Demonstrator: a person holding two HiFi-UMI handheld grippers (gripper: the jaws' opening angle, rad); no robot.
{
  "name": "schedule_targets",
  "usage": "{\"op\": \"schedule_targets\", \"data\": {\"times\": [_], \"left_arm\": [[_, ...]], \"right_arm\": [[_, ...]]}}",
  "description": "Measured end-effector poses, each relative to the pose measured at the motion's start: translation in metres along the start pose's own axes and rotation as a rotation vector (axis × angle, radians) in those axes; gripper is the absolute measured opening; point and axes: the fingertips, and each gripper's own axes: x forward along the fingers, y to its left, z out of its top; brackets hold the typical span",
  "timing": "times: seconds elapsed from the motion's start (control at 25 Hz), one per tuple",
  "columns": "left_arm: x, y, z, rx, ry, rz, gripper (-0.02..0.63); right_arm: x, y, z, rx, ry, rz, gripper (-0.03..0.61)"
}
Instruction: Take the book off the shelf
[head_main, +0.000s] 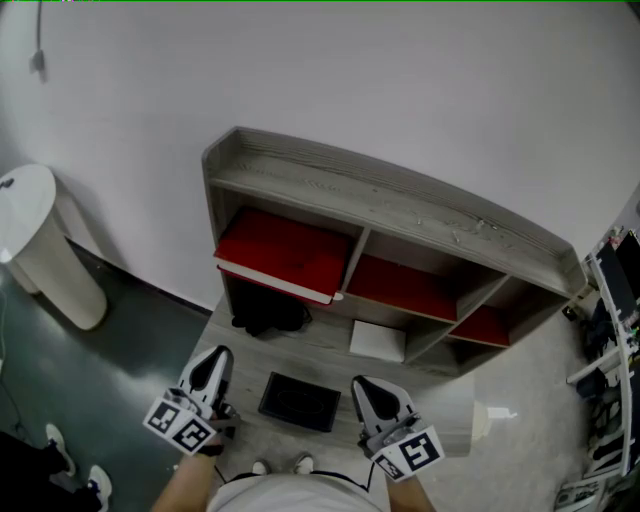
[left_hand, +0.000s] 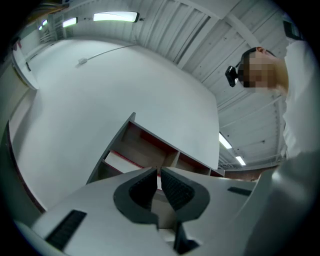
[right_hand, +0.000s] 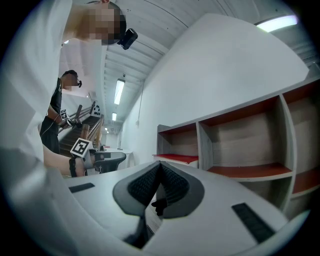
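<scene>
My left gripper (head_main: 212, 368) hangs at the lower left of the head view, fingers pressed together on nothing. The book (head_main: 283, 255) lies flat above it in the left compartment of the shelf (head_main: 400, 205). It juts past the front edge, long axis running across the frame. My right gripper (head_main: 377, 395), at lower centre-right, is also closed tight and empty. The book lies up and slightly right of my left fingers, so I judge that hand the nearer.
</scene>
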Motion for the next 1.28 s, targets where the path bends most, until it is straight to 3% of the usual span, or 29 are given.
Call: {"op": "schedule_targets", "data": {"times": [0.2,0.24,0.28,0.32,0.44,0.48,0.56,0.6,0.68,0.8,0.96,1.28], "left_arm": [[0.038,0.013,-0.006,-0.173,-0.015,-0.016,0.025],[0.049,0.015,-0.008,-0.192,-0.011,-0.024,0.073],[0.059,0.016,-0.009,-0.212,-0.009,-0.030,0.174],[0.070,0.020,-0.010,-0.243,-0.012,-0.036,0.216],[0.100,0.038,-0.018,-0.415,-0.048,-0.029,0.232],[0.109,0.044,-0.022,-0.464,-0.051,-0.014,0.260],[0.125,0.051,-0.033,-0.525,-0.028,0.013,0.377],[0.132,0.052,-0.038,-0.555,-0.016,0.017,0.391],[0.147,0.052,-0.044,-0.612,-0.014,0.010,0.411],[0.160,0.070,-0.052,-0.618,-0.008,0.055,0.431],[0.182,0.074,-0.053,-0.729,-0.069,0.005,0.448],[0.197,0.089,-0.056,-0.816,-0.175,0.084,0.447]], "right_arm": [[-0.006,0.000,-0.007,0.013,0.022,-0.014,0.023],[-0.008,0.000,-0.008,0.015,0.024,-0.019,0.023],[-0.009,-0.001,-0.008,0.016,0.026,-0.026,0.022],[-0.011,-0.001,-0.008,0.016,0.029,-0.034,0.023],[-0.020,-0.003,-0.009,0.014,0.035,-0.068,0.021],[-0.024,-0.004,-0.009,0.015,0.036,-0.081,0.022],[-0.033,-0.007,-0.009,0.015,0.039,-0.109,0.023],[-0.036,-0.009,-0.008,0.014,0.041,-0.124,0.022],[-0.043,-0.013,-0.007,0.009,0.043,-0.152,0.022],[-0.052,-0.017,-0.006,0.002,0.049,-0.186,0.023],[-0.059,-0.021,-0.005,-0.003,0.060,-0.222,0.023],[-0.067,-0.029,-0.003,-0.008,0.057,-0.260,0.022]]}}
